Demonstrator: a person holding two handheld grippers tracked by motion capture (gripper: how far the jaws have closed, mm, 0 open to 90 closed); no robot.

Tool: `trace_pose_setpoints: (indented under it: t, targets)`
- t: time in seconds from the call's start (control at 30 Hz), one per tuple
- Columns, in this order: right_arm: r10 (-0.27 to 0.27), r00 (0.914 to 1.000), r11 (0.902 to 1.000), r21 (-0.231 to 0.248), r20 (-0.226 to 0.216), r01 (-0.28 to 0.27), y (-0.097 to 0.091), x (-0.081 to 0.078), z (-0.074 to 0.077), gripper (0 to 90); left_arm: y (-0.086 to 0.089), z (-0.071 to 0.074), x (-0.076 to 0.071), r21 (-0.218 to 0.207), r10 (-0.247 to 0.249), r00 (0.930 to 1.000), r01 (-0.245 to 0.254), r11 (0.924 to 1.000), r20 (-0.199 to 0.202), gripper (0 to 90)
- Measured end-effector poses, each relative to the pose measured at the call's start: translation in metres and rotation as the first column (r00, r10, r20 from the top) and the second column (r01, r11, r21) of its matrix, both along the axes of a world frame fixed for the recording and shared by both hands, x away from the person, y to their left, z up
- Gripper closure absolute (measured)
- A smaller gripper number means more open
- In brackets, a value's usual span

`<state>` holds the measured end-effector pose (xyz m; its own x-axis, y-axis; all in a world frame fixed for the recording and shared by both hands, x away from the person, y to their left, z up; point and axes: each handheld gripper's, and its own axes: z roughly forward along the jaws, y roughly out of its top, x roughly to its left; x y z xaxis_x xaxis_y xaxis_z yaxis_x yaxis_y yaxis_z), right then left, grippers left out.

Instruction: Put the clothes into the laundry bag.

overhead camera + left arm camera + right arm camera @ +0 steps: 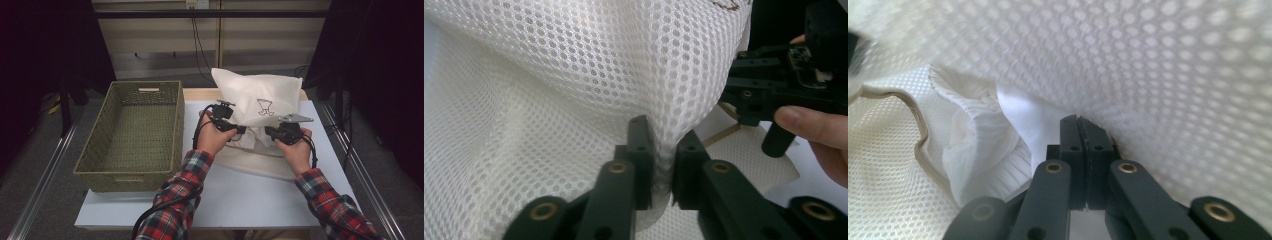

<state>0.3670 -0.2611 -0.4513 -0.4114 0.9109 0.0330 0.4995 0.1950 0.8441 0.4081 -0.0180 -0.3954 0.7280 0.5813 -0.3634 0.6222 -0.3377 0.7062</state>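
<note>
Here, mesh bag [574,75] pinched between jaws

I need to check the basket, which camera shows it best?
The high view: the woven basket sits whole on the table's left side, apparently empty. The gripper views look at white mesh bag fabric instead.

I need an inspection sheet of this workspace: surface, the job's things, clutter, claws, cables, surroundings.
Surface: pale table, bare near the person's side.
Job's things: white mesh bag lifted at the table's far side, white cloth showing at its open mouth.
Clutter: woven basket on the left, nothing seen inside.
Claws: left claw pinching a fold of the mesh; right claw shut at the mesh edge, whether it pinches fabric is unclear.
Cables: black cable trails along the left sleeve; more hang on the back wall.
Surroundings: dark curtains on both sides, metal rails on the floor.
</note>
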Motion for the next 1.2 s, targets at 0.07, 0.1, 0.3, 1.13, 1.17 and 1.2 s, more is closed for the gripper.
trace_pose_setpoints:
  t: [0.07,0.1,0.3,1.13,1.17,1.2]
  targets:
    - [0.005,1.0000,0.9999,0.014,-0.002,-0.005,-0.003,-0.003,0.002,90.0,0.001,0.001,0.000,-0.006,0.015,0.9984,-0.014,0.9999,0.055,67.9]
    - [0.002,1.0000,0.9999,0.013,-0.001,-0.002,-0.003,-0.005,0.004,90.0,0.001,0.003,0.001,0.000,0.011,0.9975,-0.011,0.9999,0.070,64.5]
    - [0.011,0.9998,0.9999,0.010,-0.015,-0.011,-0.008,-0.011,0.003,90.0,-0.001,0.010,0.001,0.011,0.005,0.9870,-0.007,0.9999,0.160,44.5]
    - [-0.008,0.9954,0.9999,0.014,-0.095,0.009,-0.019,-0.014,-0.016,90.0,-0.023,0.014,-0.004,-0.006,-0.042,0.9963,0.043,0.9991,0.074,87.4]
    - [-0.006,0.9961,1.0000,0.006,-0.088,0.006,-0.019,-0.012,-0.018,90.0,-0.023,0.014,-0.003,-0.019,-0.039,0.9967,0.040,0.9990,0.071,87.3]
    - [-0.017,0.9966,0.9999,0.002,-0.081,0.017,-0.018,-0.010,-0.020,90.0,-0.023,0.013,-0.003,-0.016,-0.042,0.9968,0.043,0.9990,0.068,87.4]
